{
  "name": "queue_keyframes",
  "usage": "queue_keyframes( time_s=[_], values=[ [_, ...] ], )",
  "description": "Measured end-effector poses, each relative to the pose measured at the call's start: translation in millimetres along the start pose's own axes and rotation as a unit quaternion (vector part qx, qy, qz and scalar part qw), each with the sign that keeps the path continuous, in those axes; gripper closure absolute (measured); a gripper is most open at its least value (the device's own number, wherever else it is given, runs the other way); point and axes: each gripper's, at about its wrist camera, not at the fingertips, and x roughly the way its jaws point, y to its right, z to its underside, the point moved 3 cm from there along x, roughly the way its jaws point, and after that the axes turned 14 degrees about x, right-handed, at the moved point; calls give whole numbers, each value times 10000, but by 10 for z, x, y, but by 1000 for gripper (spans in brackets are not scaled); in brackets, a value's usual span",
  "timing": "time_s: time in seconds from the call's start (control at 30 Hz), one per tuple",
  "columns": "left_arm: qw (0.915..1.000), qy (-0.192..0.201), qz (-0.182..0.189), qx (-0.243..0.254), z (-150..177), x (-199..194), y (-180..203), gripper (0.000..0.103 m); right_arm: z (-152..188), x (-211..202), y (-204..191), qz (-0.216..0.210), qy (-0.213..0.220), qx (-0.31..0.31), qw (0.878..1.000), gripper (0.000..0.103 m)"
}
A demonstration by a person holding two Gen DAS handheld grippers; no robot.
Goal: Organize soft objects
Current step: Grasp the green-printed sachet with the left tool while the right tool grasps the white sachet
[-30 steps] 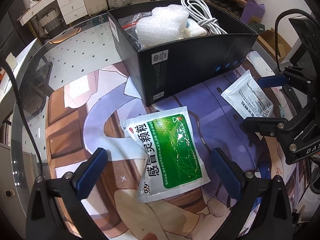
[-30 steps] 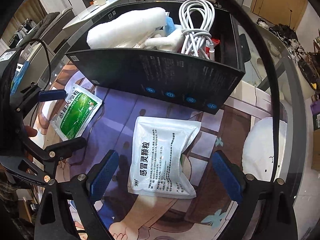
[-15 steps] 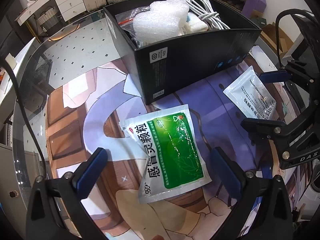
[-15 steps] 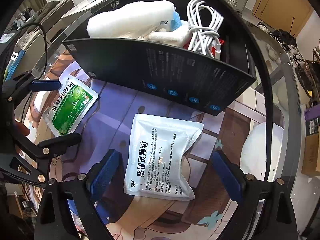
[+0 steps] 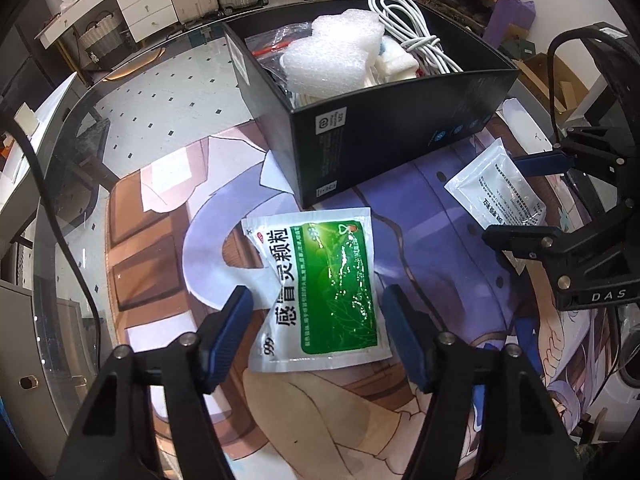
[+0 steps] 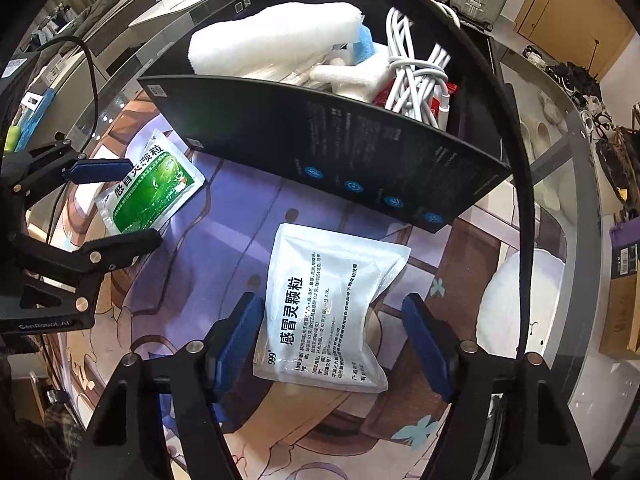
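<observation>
The left gripper [image 5: 316,328] is held open astride the green sachet [image 5: 320,288], the right gripper [image 6: 332,336] open astride the white sachet [image 6: 332,304]. Both sachets are laid flat on the printed mat [image 5: 420,216] just before the black box [image 5: 384,136]. The box is filled with white foam [image 5: 332,52] and a coiled white cable [image 6: 416,76].

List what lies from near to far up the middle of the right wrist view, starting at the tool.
Right tool, open, straddling the white sachet → purple part of the printed mat → front wall of the black box → white cable bundle inside the box.
</observation>
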Motion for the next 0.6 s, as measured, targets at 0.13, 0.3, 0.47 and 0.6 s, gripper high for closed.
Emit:
queue_keyframes(
  time_s=[0.13,0.3,0.47,0.6],
  values=[
    [10000,36,-9,-22,24,-37,-24,58,14,-25,-32,-2,-14,-43,10000,45],
    [10000,31,-3,1,21,-57,-19,64,35,-90,-78,-32,-17,-127,9999,62],
    [10000,75,31,-14,14,-64,19,71,85,-170,-84,-72,17,-120,9999,71],
    [9999,119,91,-61,1,-82,-3,77,136,-235,-65,-114,81,-60,9999,76]
  ],
)
